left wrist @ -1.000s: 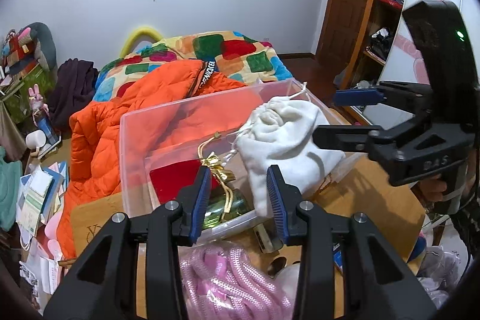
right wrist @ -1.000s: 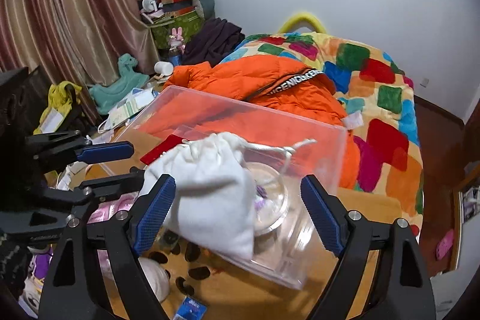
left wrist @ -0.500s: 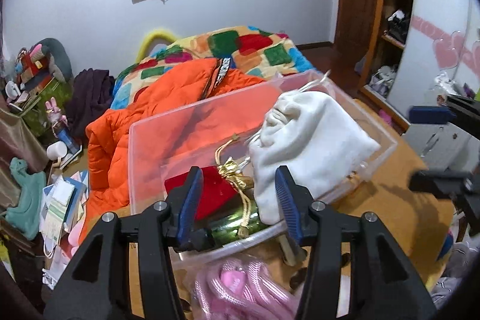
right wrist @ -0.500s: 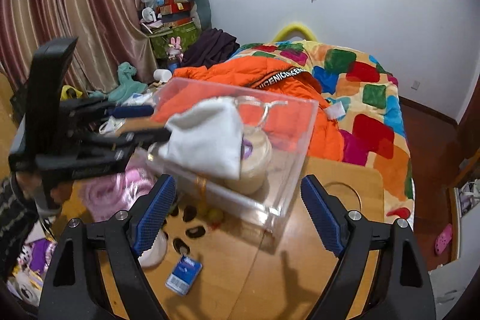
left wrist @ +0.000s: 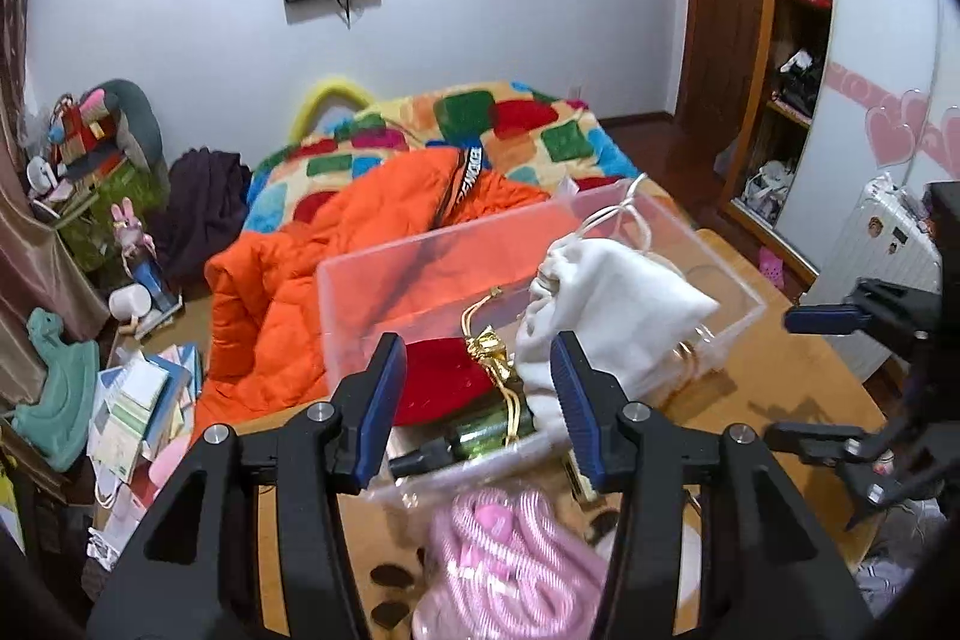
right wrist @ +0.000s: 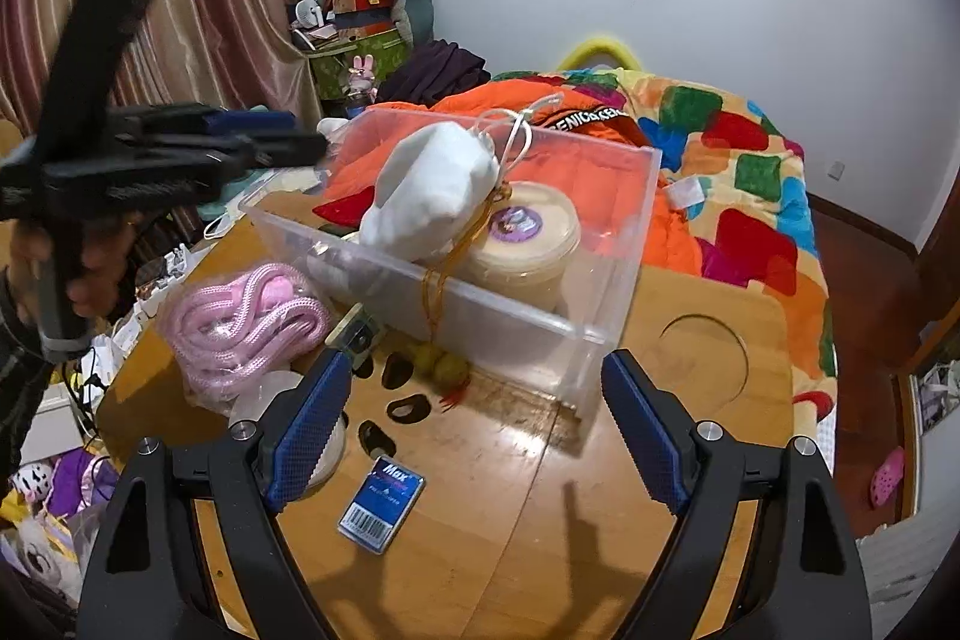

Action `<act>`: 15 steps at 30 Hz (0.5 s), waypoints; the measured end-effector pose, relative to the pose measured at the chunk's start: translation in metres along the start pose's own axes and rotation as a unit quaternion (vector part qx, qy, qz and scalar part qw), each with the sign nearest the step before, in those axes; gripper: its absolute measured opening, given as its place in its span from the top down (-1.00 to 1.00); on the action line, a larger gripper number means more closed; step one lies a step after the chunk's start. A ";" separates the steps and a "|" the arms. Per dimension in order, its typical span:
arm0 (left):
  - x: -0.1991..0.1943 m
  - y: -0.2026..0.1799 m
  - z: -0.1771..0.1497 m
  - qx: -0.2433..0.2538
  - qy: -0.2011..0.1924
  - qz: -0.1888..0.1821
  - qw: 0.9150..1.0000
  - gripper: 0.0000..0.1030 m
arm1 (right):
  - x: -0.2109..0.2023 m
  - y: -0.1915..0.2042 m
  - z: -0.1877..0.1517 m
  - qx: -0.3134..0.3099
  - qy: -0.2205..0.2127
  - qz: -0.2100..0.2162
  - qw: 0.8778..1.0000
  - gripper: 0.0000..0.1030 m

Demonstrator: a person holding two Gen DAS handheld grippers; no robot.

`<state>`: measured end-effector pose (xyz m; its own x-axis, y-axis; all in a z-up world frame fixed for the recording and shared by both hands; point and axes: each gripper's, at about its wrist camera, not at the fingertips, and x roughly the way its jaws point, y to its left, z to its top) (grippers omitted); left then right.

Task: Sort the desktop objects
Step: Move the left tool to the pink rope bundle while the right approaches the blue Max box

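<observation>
My left tongs [left wrist: 477, 400] hang released above the pink rope [right wrist: 240, 322], jaws having just widened with nothing between them. The white pouch [right wrist: 432, 190] sits heaped high in the clear box [right wrist: 624, 244] and could tumble out. My right tongs [right wrist: 474, 436], also released, might nudge the blue card [right wrist: 382, 505] off the tabletop [right wrist: 600, 520].

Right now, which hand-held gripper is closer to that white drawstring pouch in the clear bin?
Left. The left hand-held gripper hangs open just short of the white drawstring pouch; the right hand-held gripper is open farther back, over the wooden table.
</observation>
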<state>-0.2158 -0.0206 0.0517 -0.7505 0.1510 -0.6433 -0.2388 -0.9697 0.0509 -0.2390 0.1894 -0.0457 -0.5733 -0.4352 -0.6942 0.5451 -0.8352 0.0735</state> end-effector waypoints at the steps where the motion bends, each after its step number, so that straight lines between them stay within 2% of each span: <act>1: -0.007 0.001 -0.004 -0.001 -0.003 -0.001 1.000 0.04 | 0.000 0.001 -0.002 0.002 0.001 0.000 1.000 -0.62; 6: -0.025 0.010 -0.027 -0.016 -0.002 -0.005 1.000 -0.10 | 0.000 0.014 -0.014 -0.001 0.005 -0.003 1.000 -0.62; 12: -0.031 0.020 -0.062 -0.048 0.016 -0.009 0.999 -0.15 | 0.001 0.029 -0.030 0.002 0.010 -0.015 1.000 -0.62; 15: -0.034 0.023 -0.077 -0.061 0.021 -0.010 0.998 -0.29 | 0.000 0.033 -0.037 0.008 0.008 -0.022 1.000 -0.62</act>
<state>-0.1484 -0.0625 0.0157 -0.7197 0.1655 -0.6743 -0.1746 -0.9831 -0.0550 -0.1982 0.1739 -0.0703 -0.5868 -0.3935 -0.7076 0.5105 -0.8582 0.0539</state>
